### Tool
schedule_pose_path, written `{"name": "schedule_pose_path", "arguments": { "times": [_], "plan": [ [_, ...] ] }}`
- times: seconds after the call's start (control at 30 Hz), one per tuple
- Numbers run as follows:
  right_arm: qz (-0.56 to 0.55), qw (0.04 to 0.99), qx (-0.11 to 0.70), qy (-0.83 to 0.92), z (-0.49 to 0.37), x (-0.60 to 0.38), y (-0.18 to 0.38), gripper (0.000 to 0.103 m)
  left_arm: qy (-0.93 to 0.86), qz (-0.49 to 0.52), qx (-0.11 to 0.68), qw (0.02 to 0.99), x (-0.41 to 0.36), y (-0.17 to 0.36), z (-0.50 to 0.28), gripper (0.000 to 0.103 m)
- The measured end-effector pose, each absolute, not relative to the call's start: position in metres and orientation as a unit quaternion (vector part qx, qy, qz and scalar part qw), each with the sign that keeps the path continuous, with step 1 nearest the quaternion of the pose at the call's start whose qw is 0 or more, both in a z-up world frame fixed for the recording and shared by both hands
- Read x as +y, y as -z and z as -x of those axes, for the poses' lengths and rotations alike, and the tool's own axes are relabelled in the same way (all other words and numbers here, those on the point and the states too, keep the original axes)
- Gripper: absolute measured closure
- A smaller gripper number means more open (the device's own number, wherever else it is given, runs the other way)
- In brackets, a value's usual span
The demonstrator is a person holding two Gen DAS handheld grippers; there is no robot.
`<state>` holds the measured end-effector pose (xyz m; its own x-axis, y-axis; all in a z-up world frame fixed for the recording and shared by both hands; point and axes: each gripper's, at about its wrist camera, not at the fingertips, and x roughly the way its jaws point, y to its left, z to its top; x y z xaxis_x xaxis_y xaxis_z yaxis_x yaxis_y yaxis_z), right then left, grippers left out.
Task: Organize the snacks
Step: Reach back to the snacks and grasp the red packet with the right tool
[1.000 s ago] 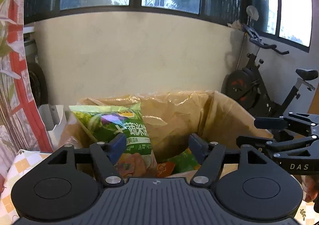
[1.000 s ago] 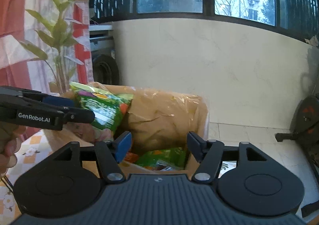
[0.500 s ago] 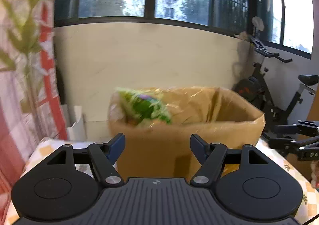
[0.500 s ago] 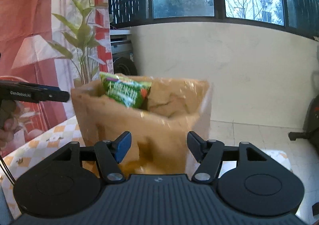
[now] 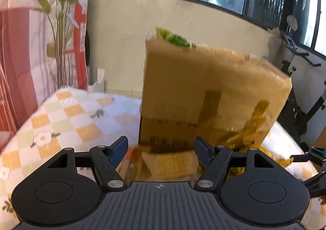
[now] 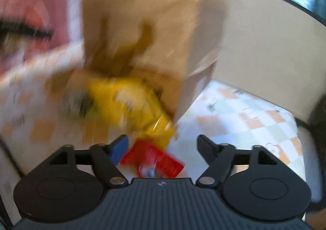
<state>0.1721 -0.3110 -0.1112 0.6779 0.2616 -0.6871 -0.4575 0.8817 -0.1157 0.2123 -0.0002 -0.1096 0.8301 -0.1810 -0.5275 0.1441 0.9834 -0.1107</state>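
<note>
A brown cardboard box (image 5: 212, 95) stands on a checked tablecloth (image 5: 67, 116). A green snack bag (image 5: 173, 38) sticks out of its top left corner. My left gripper (image 5: 161, 148) is open and empty, low in front of the box. In the blurred right wrist view the box (image 6: 150, 32) stands behind a yellow snack bag (image 6: 130, 105) and a red packet (image 6: 152, 160) on the cloth. My right gripper (image 6: 163, 146) is open, just above the red packet. The right gripper also shows at the right edge of the left wrist view (image 5: 311, 160).
A potted plant (image 5: 59, 26) and a red-and-white curtain (image 5: 14, 50) stand left of the table. An exercise bike (image 5: 301, 87) is at the right by the wall. The tablecloth (image 6: 244, 116) extends right of the box.
Both grippers have dropped from above the box opening to table level in front of it. The box now looms higher in both views. The yellow and red packets have come into the right view.
</note>
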Motion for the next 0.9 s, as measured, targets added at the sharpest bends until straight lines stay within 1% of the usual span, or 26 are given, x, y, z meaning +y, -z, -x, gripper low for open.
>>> {"name": "schedule_pose_path", "arguments": {
  "times": [0.07,0.13,0.3,0.33,0.4,0.47,0.57,0.63,0.7,0.77,0.8,0.87,0.9],
  "plan": [
    [0.18,0.887,0.362,-0.223,-0.174,-0.306,0.124,0.021,0.083,0.028,0.282,0.955,0.0,0.113,-0.21,0.029],
    [0.188,0.877,0.375,-0.235,-0.18,-0.307,0.133,0.021,0.08,0.027,0.283,0.955,0.002,0.114,-0.209,0.029],
    [0.183,0.856,0.408,-0.259,-0.201,-0.308,0.144,0.021,0.073,0.029,0.289,0.954,0.004,0.116,-0.204,0.029],
    [0.18,0.854,0.413,-0.261,-0.204,-0.307,0.147,0.019,0.072,0.03,0.289,0.954,0.005,0.117,-0.203,0.029],
    [0.158,0.855,0.421,-0.258,-0.21,-0.312,0.15,0.018,0.071,0.031,0.29,0.954,0.005,0.118,-0.201,0.029],
    [0.129,0.856,0.431,-0.254,-0.213,-0.314,0.152,0.02,0.07,0.032,0.292,0.953,0.004,0.12,-0.2,0.029],
    [0.11,0.864,0.424,-0.247,-0.204,-0.313,0.154,0.026,0.07,0.033,0.297,0.952,0.003,0.124,-0.2,0.029],
    [0.101,0.871,0.415,-0.243,-0.196,-0.312,0.154,0.04,0.071,0.033,0.302,0.95,0.002,0.128,-0.2,0.029],
    [0.091,0.877,0.41,-0.233,-0.189,-0.31,0.153,0.05,0.072,0.034,0.308,0.948,0.0,0.133,-0.199,0.029],
    [0.067,0.883,0.403,-0.231,-0.181,-0.309,0.152,0.053,0.077,0.035,0.314,0.946,-0.002,0.138,-0.198,0.03],
    [0.054,0.886,0.398,-0.233,-0.177,-0.309,0.151,0.057,0.081,0.034,0.317,0.944,-0.002,0.14,-0.197,0.03],
    [0.03,0.894,0.385,-0.227,-0.17,-0.307,0.151,0.07,0.086,0.03,0.325,0.941,-0.004,0.145,-0.196,0.03],
    [0.02,0.897,0.383,-0.22,-0.168,-0.305,0.152,0.071,0.088,0.029,0.329,0.94,-0.005,0.148,-0.196,0.03]
  ]
}}
